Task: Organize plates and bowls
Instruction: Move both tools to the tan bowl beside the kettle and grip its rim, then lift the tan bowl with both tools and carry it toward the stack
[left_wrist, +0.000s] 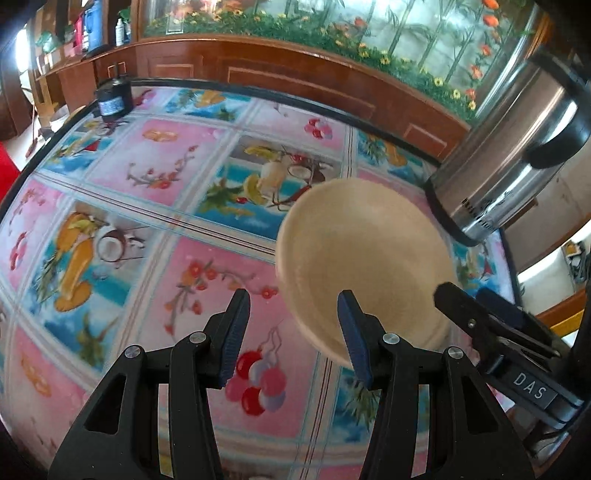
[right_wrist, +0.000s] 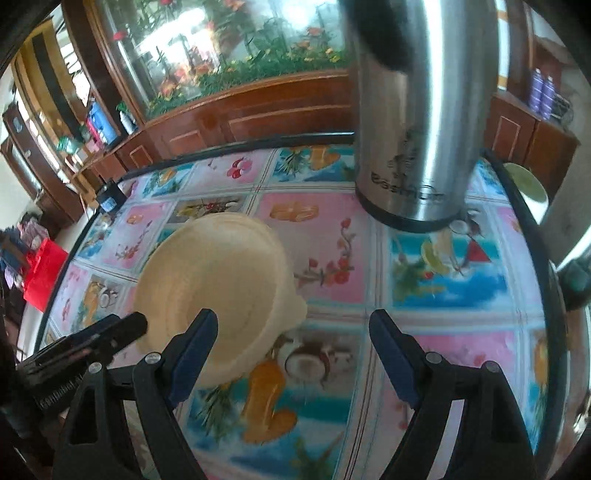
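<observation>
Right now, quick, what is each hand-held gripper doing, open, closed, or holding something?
Left hand-held gripper: open, holding nothing, beside the cream bowl.
Right hand-held gripper: open wide, holding nothing, over the tablecloth.

Both grippers, the left gripper and the right gripper, have black frames, silver screws and blue ribbed pads.

The worktop wears a bright cloth of fruit and flower squares. On it rest a cream bowl, perhaps two stacked, a steel flask and a small dark jar at the far edge.
</observation>
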